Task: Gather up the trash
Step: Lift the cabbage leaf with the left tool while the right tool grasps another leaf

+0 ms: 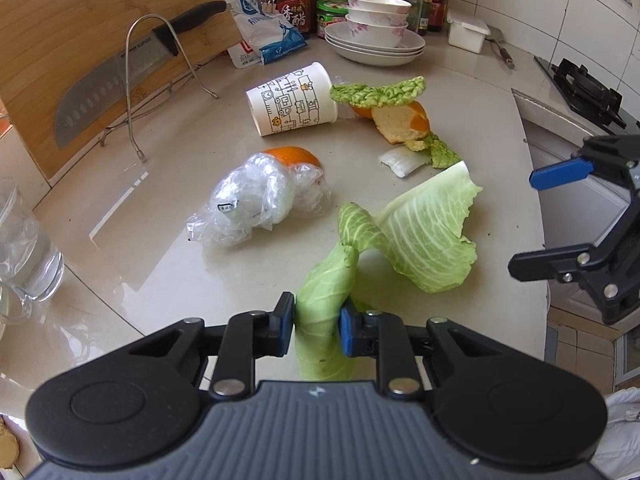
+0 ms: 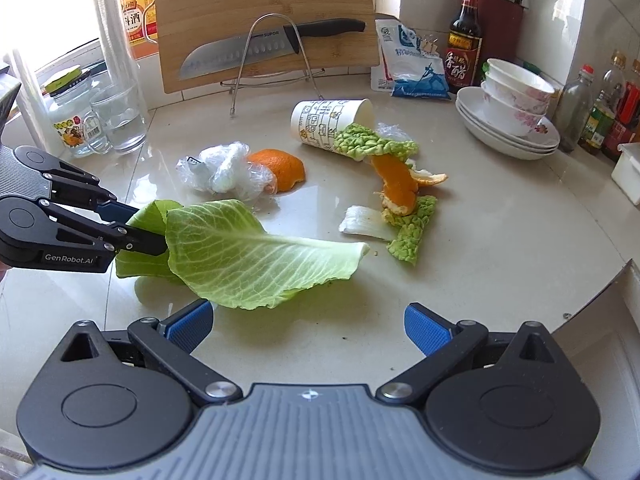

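Left gripper [image 1: 316,322] clamps cabbage leaf [image 1: 424,232]; right gripper [image 2: 308,328] hangs open. Plastic wrap [image 1: 256,200], paper cup [image 1: 292,100], orange peel [image 1: 404,120] lie beyond

Glossy stone-like countertop [image 2: 500,248]; crinkled clear plastic bag [image 1: 256,200]; printed paper cup [image 1: 292,100]; wooden cutting board [image 2: 264,20]; shiny metal knife blade [image 2: 236,54].
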{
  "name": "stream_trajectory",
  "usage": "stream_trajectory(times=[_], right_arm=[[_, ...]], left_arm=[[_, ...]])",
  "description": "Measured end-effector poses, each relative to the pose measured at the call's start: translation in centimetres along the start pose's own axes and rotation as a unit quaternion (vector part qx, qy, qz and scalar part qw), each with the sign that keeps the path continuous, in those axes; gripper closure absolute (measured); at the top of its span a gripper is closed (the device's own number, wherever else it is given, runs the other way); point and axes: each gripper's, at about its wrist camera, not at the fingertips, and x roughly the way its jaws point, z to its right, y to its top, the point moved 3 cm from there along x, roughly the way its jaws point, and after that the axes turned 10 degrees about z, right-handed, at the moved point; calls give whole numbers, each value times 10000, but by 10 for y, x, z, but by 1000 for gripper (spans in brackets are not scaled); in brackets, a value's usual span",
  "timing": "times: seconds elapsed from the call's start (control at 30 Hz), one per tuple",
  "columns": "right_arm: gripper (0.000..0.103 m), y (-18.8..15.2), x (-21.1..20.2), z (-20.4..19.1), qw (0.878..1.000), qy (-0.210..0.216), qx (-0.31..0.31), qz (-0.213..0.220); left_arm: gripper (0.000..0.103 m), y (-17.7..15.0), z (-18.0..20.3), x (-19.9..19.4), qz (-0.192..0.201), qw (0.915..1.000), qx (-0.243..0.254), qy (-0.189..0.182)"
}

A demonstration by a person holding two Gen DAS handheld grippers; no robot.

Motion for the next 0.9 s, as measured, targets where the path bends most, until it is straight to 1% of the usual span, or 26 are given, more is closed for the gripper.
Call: stream_trajectory(times=[0.1,0.2,0.33,0.47,0.6,0.67,0.7,0.73,0.83,0.87,0.9], right_arm=[[0,-7,18,-4,9998,122,-37,-176],[0,-10,33,-9,9993,232,-118,-263],[0,-6,50,-20,9989,297,-296,-218],[0,5,59,-30,9984,170,-529,-48],[0,18,65,-30,9976,-44,-676,115],[4,23,67,-28,9978,-122,-630,169],[8,26,67,-26,9977,-177,-610,225],[17,28,68,-24,9978,-199,-580,232],[30,33,66,-22,9987,-139,-404,274],[32,33,65,-22,9987,-138,-407,284],[37,35,65,-23,9986,-138,-414,290]], left_arm=[[82,-2,-5,-4,22,9999,-116,52],[82,-3,-8,-8,33,9997,-226,57],[82,-2,-10,-10,63,9996,-284,64],[82,-2,-13,-10,80,9994,-326,70],[82,-1,-16,-10,97,9993,-365,74],[82,-1,-17,-9,94,9992,-390,63],[82,-1,-17,-9,93,9992,-395,51],[82,-1,-18,-9,89,9991,-403,43],[82,-2,-20,-8,68,9990,-450,27],[82,-2,-20,-8,65,9988,-477,12],[82,-1,-21,-8,67,9988,-493,1]])
